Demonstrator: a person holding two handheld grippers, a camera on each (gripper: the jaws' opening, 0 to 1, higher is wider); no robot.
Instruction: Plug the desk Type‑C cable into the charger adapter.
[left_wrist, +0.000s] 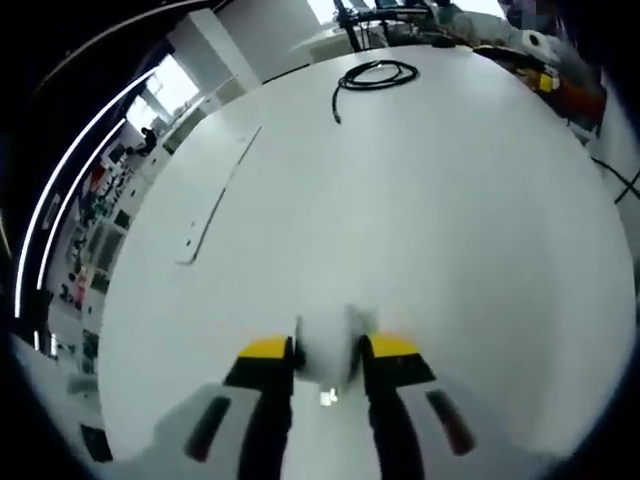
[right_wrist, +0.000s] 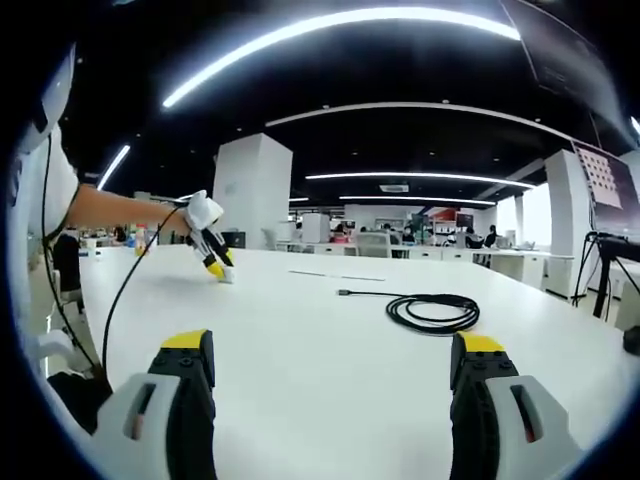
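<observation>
Pickup is the step in hand: your left tongs (left_wrist: 328, 352) clench the white adapter (left_wrist: 327, 342) on the desk (left_wrist: 450, 220), so swing your spread right tongs (right_wrist: 335, 365) to the cable (right_wrist: 432, 311).

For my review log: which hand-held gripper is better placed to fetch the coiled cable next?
Right. The right hand-held gripper is open and empty, facing the black cable on the table; the left hand-held gripper is closed on the white adapter.

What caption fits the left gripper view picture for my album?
Left gripper jaws closed on a white charger adapter on the white desk, coiled black cable beyond.
</observation>
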